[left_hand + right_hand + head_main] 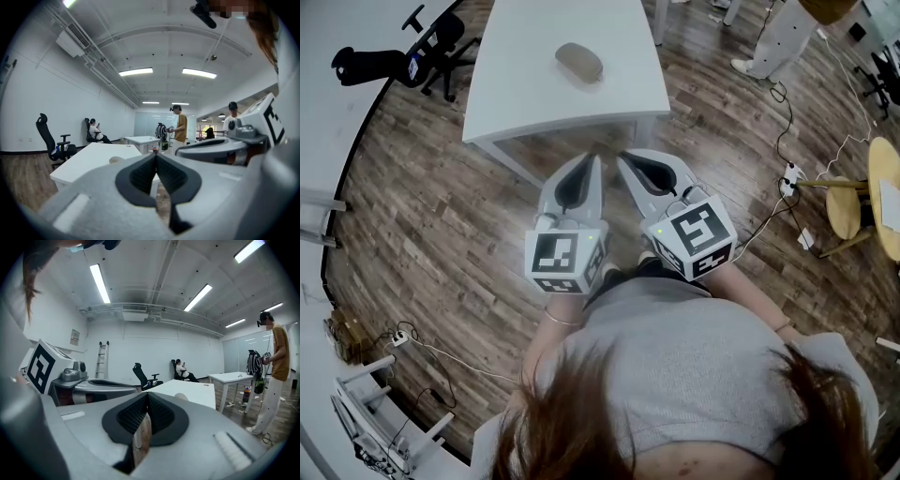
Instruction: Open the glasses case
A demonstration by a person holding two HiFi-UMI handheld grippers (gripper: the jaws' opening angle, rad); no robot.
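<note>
At the far left a black office chair [431, 42] stands off the corner of the white worktop [516, 94], clear of the path. The glasses case [578, 62], a grey-brown rounded shell, lies alone near the middle of that worktop. It appears closed and is well apart from both tools. The left tongs [597, 161] are pressed tip to tip with nothing between them, held roughly level over the wooden floor just short of the worktop's near edge. The right tongs [622, 159], just beside them, are likewise closed and empty.

The step in hand looks like the approach; none of the opening has begun. Both tongs need to travel forward over the worktop edge, and should spread before they arrive rather than at the case. The shell looks smooth and light, so it will probably skid if pushed. One pair should pin the lower half while the other works at the seam. Which long edge carries the hinge cannot be told from here, so it is worth checking on the way in.

Further right, a power strip [789, 178] and its cables lie on the floor beside a round wooden stool [844, 211], and are worth minding when stepping forward.
</note>
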